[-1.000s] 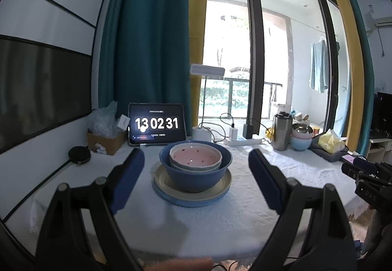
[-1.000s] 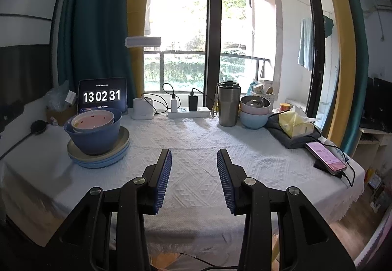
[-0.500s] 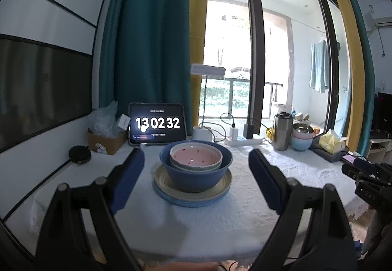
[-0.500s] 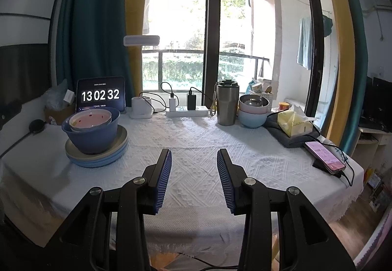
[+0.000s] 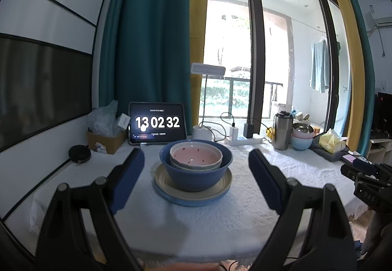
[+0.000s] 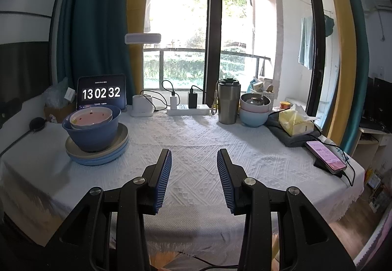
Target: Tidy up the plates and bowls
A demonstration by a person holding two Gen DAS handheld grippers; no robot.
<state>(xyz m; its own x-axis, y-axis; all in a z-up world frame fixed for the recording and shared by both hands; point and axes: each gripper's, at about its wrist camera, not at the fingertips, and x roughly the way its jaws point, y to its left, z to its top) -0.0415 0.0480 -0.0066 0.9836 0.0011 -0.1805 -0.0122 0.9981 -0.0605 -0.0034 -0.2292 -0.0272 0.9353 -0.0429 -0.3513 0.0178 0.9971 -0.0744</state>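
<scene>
- The left gripper [image 5: 196, 173] has its fingers spread wide and grasps nothing; the blue pads flank the stack without touching it, short of it on the near side.
- The right gripper [image 6: 194, 178] is also released, its ribbed blue pads set moderately apart over bare tablecloth [image 6: 196, 138], holding nothing.
- Since a second ago almost nothing has moved: both grippers keep the same pose and spread, the stack sits where it was, and only the clock on the tablet [image 5: 156, 123] has ticked over. My reading is that this is a pause, either just before sorting starts or after nesting is done.
- The task's things sit straight ahead of the left gripper: a pink bowl [image 5: 196, 155] nested with a pale bowl inside a dark blue bowl [image 5: 196, 173], which stands on a cream plate [image 5: 220, 187] atop a light blue plate [image 5: 191, 201].
- Both grippers are held level, pointing forward across the table towards the window, the left aimed at the stack, the right to its right with the stack well off to its left.
- Further back, beside a steel tumbler [image 6: 228, 102], a second nested set of bowls [image 6: 254, 109] stands near the table's far edge, well apart from both grippers.
</scene>
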